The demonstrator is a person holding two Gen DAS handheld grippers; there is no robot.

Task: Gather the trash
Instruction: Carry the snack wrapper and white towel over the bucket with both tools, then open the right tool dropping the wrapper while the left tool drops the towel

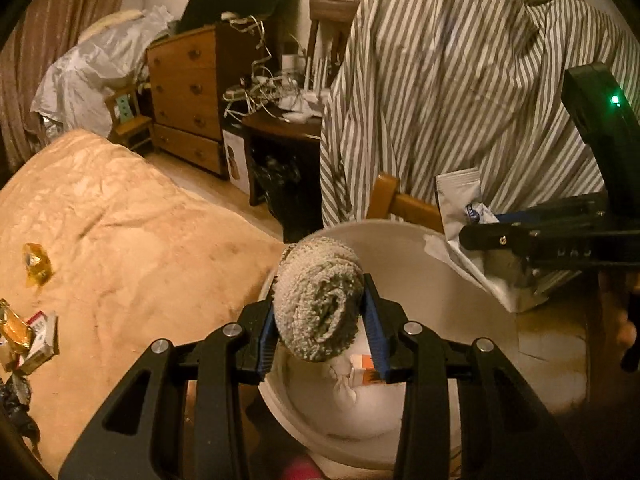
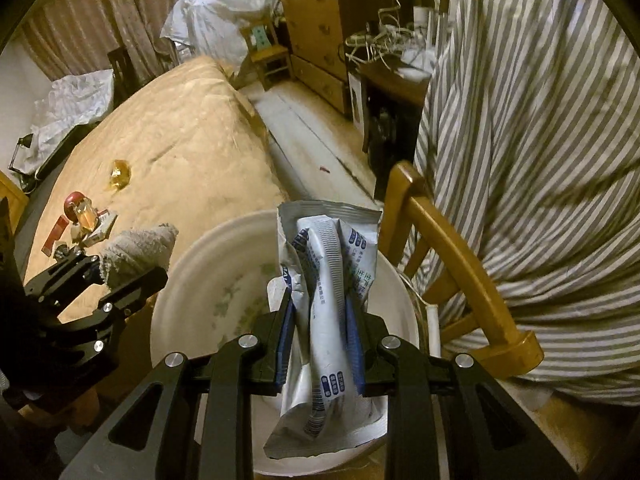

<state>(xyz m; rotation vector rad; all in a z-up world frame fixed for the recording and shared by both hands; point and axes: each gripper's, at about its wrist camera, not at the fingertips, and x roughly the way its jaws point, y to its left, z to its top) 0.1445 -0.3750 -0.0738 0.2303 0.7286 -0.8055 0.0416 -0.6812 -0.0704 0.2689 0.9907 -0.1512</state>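
Observation:
My left gripper point(image 1: 320, 304) is shut on a rolled grey fuzzy cloth point(image 1: 318, 300), held over the near rim of a white bucket point(image 1: 440, 280); it also shows in the right wrist view as the left gripper point(image 2: 120, 276) with the grey cloth point(image 2: 138, 254). My right gripper point(image 2: 320, 316) is shut on a crumpled white packet with blue print point(image 2: 328, 272) above the white bucket point(image 2: 192, 292). The left wrist view shows that right gripper point(image 1: 504, 256) and its packet point(image 1: 464, 200) over the bucket's far rim. White crumpled trash point(image 1: 352, 388) lies inside the bucket.
A tan blanket point(image 1: 120, 220) covers the bed at left, with a yellow wrapper point(image 1: 37, 264) and a small box among wrappers point(image 1: 38, 340) on it. A wooden chair point(image 2: 460, 240) draped with a striped shirt point(image 2: 540, 120) stands right of the bucket. A wooden dresser point(image 1: 184, 92) stands behind.

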